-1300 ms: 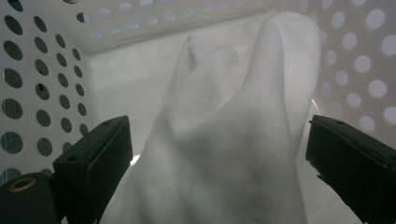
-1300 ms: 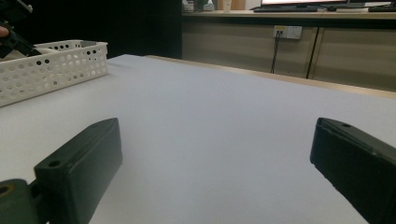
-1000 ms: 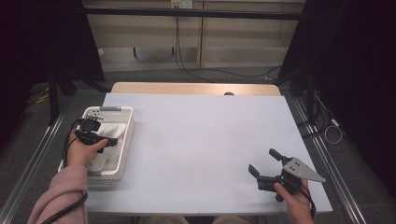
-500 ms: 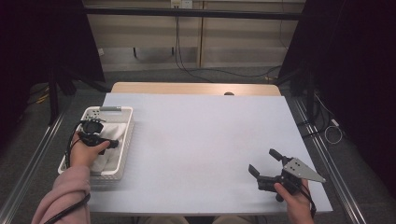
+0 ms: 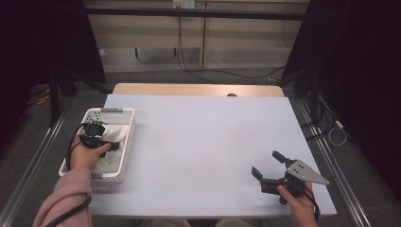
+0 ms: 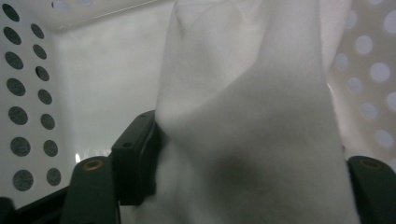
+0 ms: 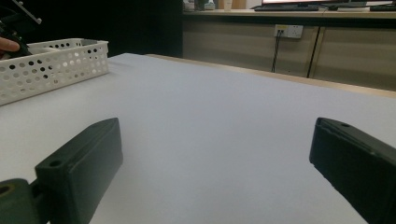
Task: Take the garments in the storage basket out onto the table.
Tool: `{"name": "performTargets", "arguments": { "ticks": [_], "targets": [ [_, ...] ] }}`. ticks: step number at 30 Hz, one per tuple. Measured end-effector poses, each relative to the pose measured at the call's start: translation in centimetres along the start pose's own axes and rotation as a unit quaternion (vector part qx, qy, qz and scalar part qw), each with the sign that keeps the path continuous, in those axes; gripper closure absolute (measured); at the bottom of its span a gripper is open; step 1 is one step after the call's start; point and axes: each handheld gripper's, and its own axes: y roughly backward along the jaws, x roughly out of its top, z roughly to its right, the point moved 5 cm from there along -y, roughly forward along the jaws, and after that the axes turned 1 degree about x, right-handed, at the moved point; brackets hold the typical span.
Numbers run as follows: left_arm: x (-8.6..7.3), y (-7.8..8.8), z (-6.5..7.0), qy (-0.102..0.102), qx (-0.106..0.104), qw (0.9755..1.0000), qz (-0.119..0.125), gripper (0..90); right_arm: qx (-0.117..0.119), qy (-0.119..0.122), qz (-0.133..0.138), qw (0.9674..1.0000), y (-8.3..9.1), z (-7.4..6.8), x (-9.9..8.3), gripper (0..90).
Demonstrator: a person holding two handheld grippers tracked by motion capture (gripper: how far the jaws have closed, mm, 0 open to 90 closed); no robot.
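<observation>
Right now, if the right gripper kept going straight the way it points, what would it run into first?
Probably nothing soon. The right gripper points across bare table, jaws open with nothing between them. The basket sits off to the side of that line, though depth is hard to judge.

Left tool [image 6: 252,186] tips are hidden by white cloth [image 6: 252,116] bunched between them; the cloth is cropped above. Right tool [image 7: 210,177] pads are cut off below.
</observation>
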Motion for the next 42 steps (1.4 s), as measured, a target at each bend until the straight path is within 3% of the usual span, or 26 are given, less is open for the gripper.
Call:
{"name": "performTargets", "arguments": {
  "ticks": [5, 8, 9, 10, 18, 19, 20, 25, 26, 27, 29, 30, 31, 32, 33, 34, 36, 38, 39, 40, 41, 42],
  "targets": [
    [0.1, 0.1, 0.1, 0.004, 0.002, 1.0, -0.001, 38.3, -0.002, 0.0, -0.001, 1.0, 0.0, 0.0, 0.0, 2.3],
    [0.2, 0.2, 0.2, 0.004, 0.005, 1.0, -0.005, 45.3, -0.001, 0.001, 0.002, 1.0, 0.0, 0.0, 0.0, 2.3],
    [0.2, 0.3, 0.2, -0.01, 0.005, 0.9997, -0.021, 46.6, -0.003, -0.001, 0.001, 1.0, 0.0, 0.0, 0.0, 2.3],
    [0.3, 0.2, 0.4, 0.004, 0.007, 0.9999, -0.01, 47.8, -0.003, 0.0, 0.001, 1.0, 0.0, 0.0, 0.0, 2.3],
    [0.5, 0.3, 0.5, 0.006, 0.006, 0.9998, -0.019, 55.3, 0.001, 0.001, 0.002, 1.0, 0.0, 0.0, 0.0, 2.3],
    [0.4, 0.2, 0.3, -0.004, 0.022, 0.9996, -0.018, 55.8, 0.0, 0.001, 0.002, 1.0, 0.0, 0.0, 0.0, 2.3],
    [0.5, 0.3, 0.6, 0.021, -0.001, 0.9996, -0.017, 56.4, 0.0, 0.0, 0.002, 1.0, 0.0, 0.0, 0.0, 2.3],
    [0.6, 0.5, 0.4, 0.024, 0.001, 0.9995, -0.022, 58.3, -0.003, 0.0, 0.002, 1.0, 0.0, 0.0, 0.0, 2.3],
    [0.5, 0.5, 0.7, 0.051, -0.018, 0.9983, -0.023, 59.0, -0.002, 0.0, 0.002, 1.0, 0.0, 0.0, 0.0, 2.3],
    [0.5, 0.5, 0.7, 0.051, -0.018, 0.9983, -0.023, 59.6, -0.002, 0.0, 0.002, 1.0, 0.0, 0.0, 0.0, 2.3],
    [0.5, 0.7, 0.1, 0.026, 0.003, 0.9994, -0.024, 60.0, -0.001, 0.0, 0.001, 1.0, 0.0, 0.1, 0.0, 2.3],
    [0.5, 0.9, 0.2, 0.041, -0.022, 0.9983, -0.035, 60.4, -0.001, -0.001, 0.001, 1.0, 0.0, 0.0, 0.0, 2.3],
    [0.7, 0.9, 0.1, 0.049, -0.013, 0.9984, -0.022, 60.6, -0.001, -0.001, 0.002, 1.0, 0.0, 0.1, 0.0, 2.3],
    [0.7, 0.9, 0.3, 0.068, -0.02, 0.9974, -0.014, 61.1, -0.001, -0.001, 0.001, 1.0, 0.0, 0.1, 0.0, 2.2],
    [0.7, 1.4, -0.2, 0.043, -0.031, 0.9978, -0.039, 61.1, -0.001, -0.001, 0.001, 1.0, 0.0, 0.1, 0.0, 2.2],
    [0.8, 1.2, 0.0, 0.065, -0.02, 0.9976, -0.017, 61.2, -0.001, -0.001, 0.001, 1.0, 0.0, 0.1, 0.0, 2.2],
    [0.9, 1.6, 0.0, 0.072, -0.037, 0.9964, -0.025, 61.5, -0.001, -0.001, 0.001, 1.0, 0.0, 0.1, 0.0, 2.3],
    [1.1, 1.9, -0.2, 0.072, -0.036, 0.9965, -0.022, 62.0, -0.002, -0.002, 0.001, 1.0, 0.0, 0.1, 0.0, 2.2],
    [1.0, 2.4, -0.5, 0.058, -0.045, 0.9964, -0.042, 62.1, -0.001, -0.001, 0.001, 1.0, 0.0, 0.1, 0.0, 2.3],
    [1.0, 2.4, -0.5, 0.058, -0.045, 0.9964, -0.042, 62.4, -0.001, -0.001, 0.001, 1.0, 0.0, 0.1, 0.0, 2.3],
    [1.3, 2.4, -0.3, 0.079, -0.041, 0.9958, -0.022, 62.4, 0.001, -0.001, 0.002, 1.0, 0.0, 0.0, 0.0, 2.3],
    [1.4, 2.6, -0.4, 0.076, -0.04, 0.996, -0.022, 62.6, 0.001, -0.001, 0.002, 1.0, 0.0, 0.0, 0.0, 2.3]
  ]
}}
